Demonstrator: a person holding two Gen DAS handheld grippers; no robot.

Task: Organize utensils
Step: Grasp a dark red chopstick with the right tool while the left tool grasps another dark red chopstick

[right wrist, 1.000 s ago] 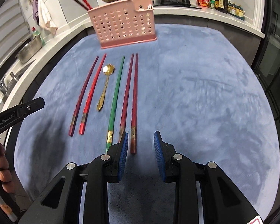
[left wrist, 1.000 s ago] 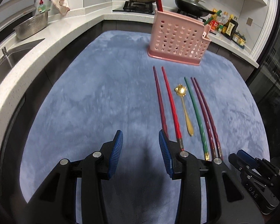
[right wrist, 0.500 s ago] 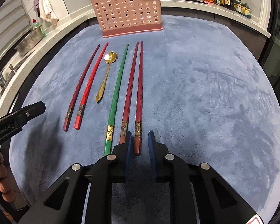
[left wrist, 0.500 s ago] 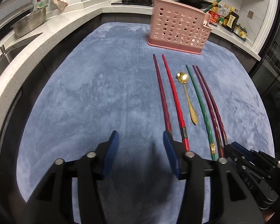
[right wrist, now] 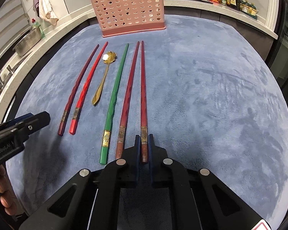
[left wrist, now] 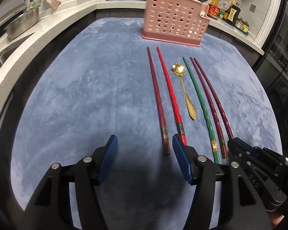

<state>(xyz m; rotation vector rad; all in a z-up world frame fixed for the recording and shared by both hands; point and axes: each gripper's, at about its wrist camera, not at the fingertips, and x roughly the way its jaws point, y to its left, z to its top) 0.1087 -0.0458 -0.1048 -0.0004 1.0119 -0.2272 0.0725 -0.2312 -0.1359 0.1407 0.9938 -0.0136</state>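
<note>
Several chopsticks and a gold spoon (right wrist: 103,76) lie in a row on the blue mat (right wrist: 201,95), in front of a pink holder (right wrist: 131,11). My right gripper (right wrist: 144,140) is shut on the near end of the rightmost dark red chopstick (right wrist: 143,88), which rests flat on the mat. Beside it lie another dark red chopstick (right wrist: 129,88) and a green one (right wrist: 115,94). My left gripper (left wrist: 144,140) hovers low, its jaws opening. The near end of the leftmost dark red chopstick (left wrist: 157,95) shows between its fingers, untouched. The bright red chopstick (left wrist: 170,88) ends behind the right finger.
The holder (left wrist: 174,25) has chopsticks standing in it. A white counter curves around the mat, with a steel colander (left wrist: 21,25) and a sink at the left, pans on a stove behind, and sauce bottles (left wrist: 230,11) at the back right.
My right gripper's jaws have closed onto the end of the rightmost chopstick. My left gripper's jaws have spread wider and it has sunk toward the ends of the left pair.
</note>
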